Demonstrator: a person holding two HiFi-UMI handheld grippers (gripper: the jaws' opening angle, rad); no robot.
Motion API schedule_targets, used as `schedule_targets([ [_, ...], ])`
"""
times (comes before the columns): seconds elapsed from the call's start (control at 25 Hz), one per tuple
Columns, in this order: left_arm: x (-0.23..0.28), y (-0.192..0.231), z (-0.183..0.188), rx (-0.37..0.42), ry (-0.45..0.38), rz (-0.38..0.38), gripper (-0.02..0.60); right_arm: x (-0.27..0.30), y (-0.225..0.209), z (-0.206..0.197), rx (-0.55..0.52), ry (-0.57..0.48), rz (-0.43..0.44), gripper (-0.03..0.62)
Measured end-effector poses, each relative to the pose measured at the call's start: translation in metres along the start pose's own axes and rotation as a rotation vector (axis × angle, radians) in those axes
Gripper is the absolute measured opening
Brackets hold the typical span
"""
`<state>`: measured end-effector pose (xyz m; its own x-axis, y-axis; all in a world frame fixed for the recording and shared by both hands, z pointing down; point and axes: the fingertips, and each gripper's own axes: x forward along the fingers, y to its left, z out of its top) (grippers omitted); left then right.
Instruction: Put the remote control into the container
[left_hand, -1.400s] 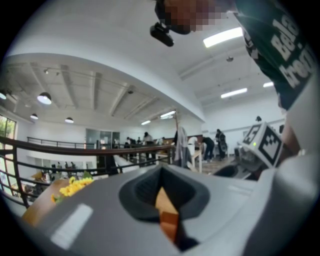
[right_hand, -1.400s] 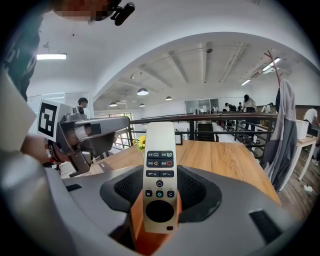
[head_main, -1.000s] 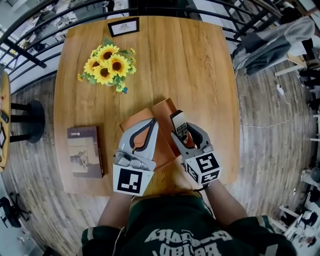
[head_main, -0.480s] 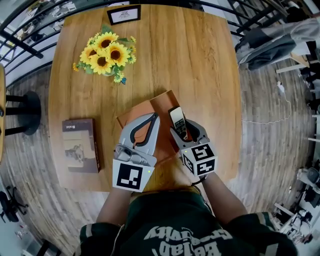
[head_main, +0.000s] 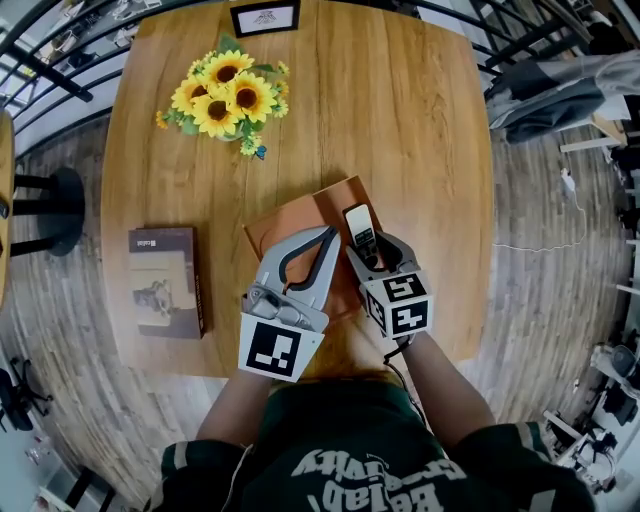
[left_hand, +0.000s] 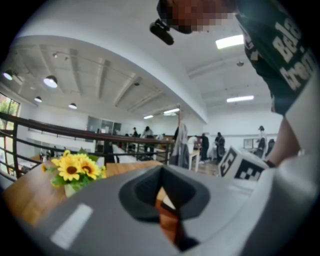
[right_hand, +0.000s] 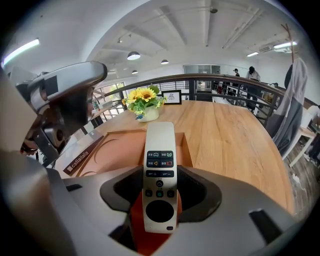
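Note:
The container is a shallow brown leather tray (head_main: 285, 222) near the table's front edge. My right gripper (head_main: 375, 252) is shut on a long white remote control (head_main: 358, 228), gripping its lower part. The remote control (right_hand: 159, 170) points forward, face up, just above the tray's (right_hand: 120, 145) right side. My left gripper (head_main: 326, 238) lies over the tray's left half with its jaws together. In the left gripper view only a thin slit between the left gripper's (left_hand: 162, 200) jaws shows brown; whether they pinch anything I cannot make out.
On the round wooden table (head_main: 400, 120), a vase of sunflowers (head_main: 225, 95) stands at the far left. A small framed sign (head_main: 265, 17) sits at the far edge. A dark book (head_main: 165, 282) lies left of the tray. A black railing curves behind the table.
The head view has shifted a little, so the table sits lower in frame. Both grippers stay over the tray, and the remote is still gripped.

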<state>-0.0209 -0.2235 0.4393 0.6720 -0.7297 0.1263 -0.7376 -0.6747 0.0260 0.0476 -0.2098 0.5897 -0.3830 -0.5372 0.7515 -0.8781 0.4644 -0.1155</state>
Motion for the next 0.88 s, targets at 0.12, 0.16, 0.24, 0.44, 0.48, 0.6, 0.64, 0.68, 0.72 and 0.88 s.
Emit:
schedule_targets([
  [0.12,-0.001,0.004,-0.004,0.004,0.004,0.005,0.0,0.009,0.0,-0.004,-0.006,0.027,-0.002,0.216],
  [0.16,-0.001,0.005,-0.005,0.003,0.006,0.008,0.0,0.011,0.0,-0.007,-0.01,0.043,-0.006,0.216],
  [0.24,-0.002,0.008,-0.007,0.001,0.005,0.013,0.0,0.016,0.0,-0.012,-0.013,0.073,-0.009,0.216],
  [0.44,-0.002,0.014,-0.012,-0.01,0.011,0.022,0.0,0.027,0.001,-0.016,-0.006,0.116,0.001,0.216],
  [0.48,-0.002,0.014,-0.013,-0.013,0.013,0.024,0.0,0.028,0.002,-0.017,-0.004,0.122,0.007,0.216],
  [0.6,0.0,0.016,-0.014,-0.017,0.012,0.026,0.0,0.032,0.003,-0.018,0.002,0.138,0.021,0.216],
  [0.64,0.0,0.017,-0.015,-0.015,0.013,0.028,0.0,0.033,0.003,-0.018,0.006,0.145,0.02,0.216],
  [0.68,-0.001,0.019,-0.015,-0.011,0.014,0.032,0.0,0.035,0.003,-0.019,0.012,0.155,0.018,0.216],
  [0.72,-0.001,0.02,-0.016,-0.007,0.014,0.039,0.0,0.036,0.003,-0.02,0.021,0.168,0.015,0.216],
  [0.88,0.0,0.024,-0.02,-0.014,0.018,0.058,0.0,0.041,0.0,-0.027,0.054,0.224,-0.009,0.216],
])
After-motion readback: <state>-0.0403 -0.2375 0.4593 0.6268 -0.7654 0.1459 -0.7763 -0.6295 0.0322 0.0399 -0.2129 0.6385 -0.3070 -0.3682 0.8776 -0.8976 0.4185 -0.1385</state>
